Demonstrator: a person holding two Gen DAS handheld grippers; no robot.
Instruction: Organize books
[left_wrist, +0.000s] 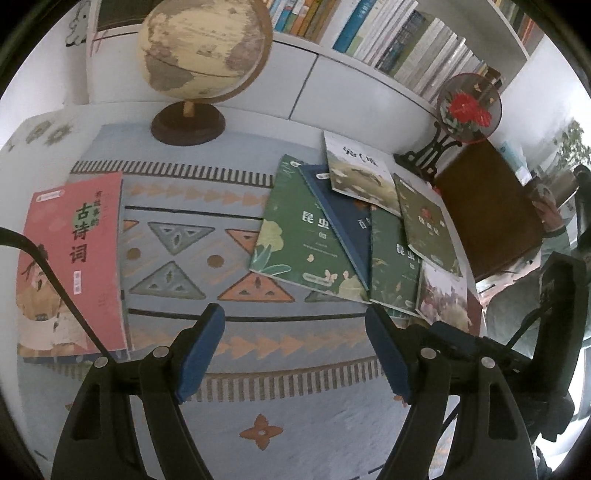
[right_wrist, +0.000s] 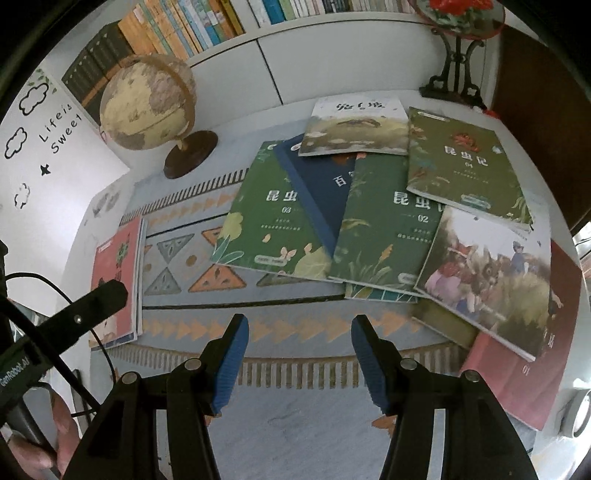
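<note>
Two black plastic grippers (left_wrist: 293, 354) (right_wrist: 299, 362) with ribbed blue pads (left_wrist: 201, 354), silver screws and thin black cables (left_wrist: 55, 273); pale grey-green sleeve (left_wrist: 517, 306) at right.

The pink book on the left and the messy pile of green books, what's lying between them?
No book or object: only bare patterned mat separates the pink book from the nearest green book. The left wrist view shows it best; the right wrist view agrees.

Ahead of my grippers, a patterned mat (left_wrist: 229, 236) covers the white table (left_wrist: 354, 147), bearing a globe (left_wrist: 195, 66), a pink book (left_wrist: 77, 258) and overlapping books (right_wrist: 369, 206).
</note>
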